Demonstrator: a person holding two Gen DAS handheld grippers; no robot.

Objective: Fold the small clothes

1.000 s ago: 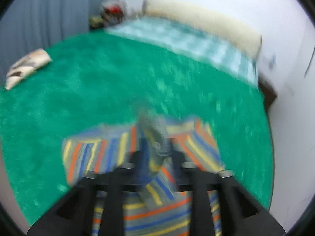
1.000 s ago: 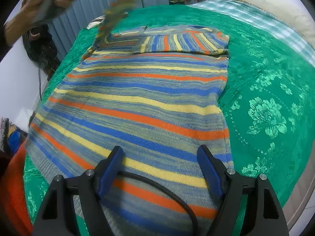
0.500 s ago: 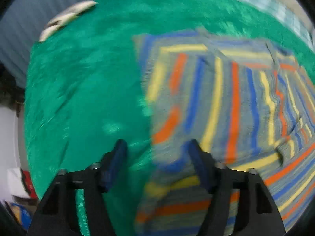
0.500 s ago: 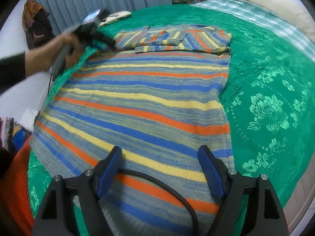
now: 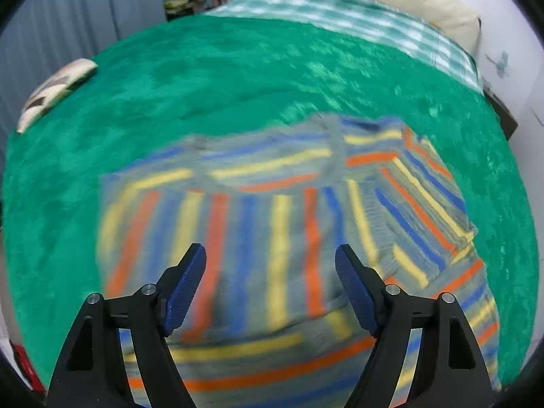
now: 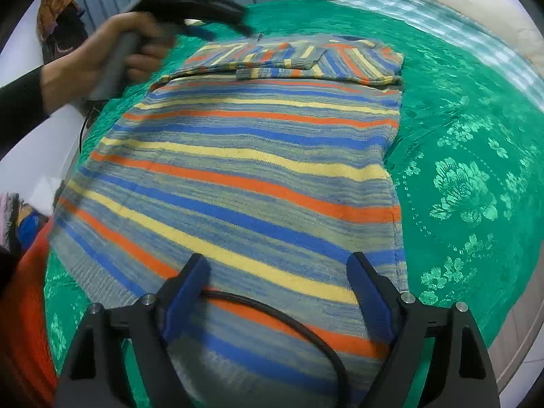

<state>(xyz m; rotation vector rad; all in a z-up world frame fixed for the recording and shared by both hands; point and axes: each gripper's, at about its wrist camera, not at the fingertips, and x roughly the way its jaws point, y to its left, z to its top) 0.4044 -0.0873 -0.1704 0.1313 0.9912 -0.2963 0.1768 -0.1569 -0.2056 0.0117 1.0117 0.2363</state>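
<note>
Having just released the sleeve (image 6: 292,63) across the striped sweater (image 6: 244,176) — left gripper (image 5: 270,268) now hovering, jaws open and empty. Right gripper (image 6: 275,284) waiting near the hem, jaws open — body fold pending.

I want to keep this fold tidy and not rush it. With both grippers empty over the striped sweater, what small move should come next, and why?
Probably lower the right gripper onto the hem of the sweater and grip it. Both sleeves already lie folded across the chest, the body lies flat on the green bedspread, and the hem sits right under the open right fingers. The left gripper is open above the collar end.
</note>
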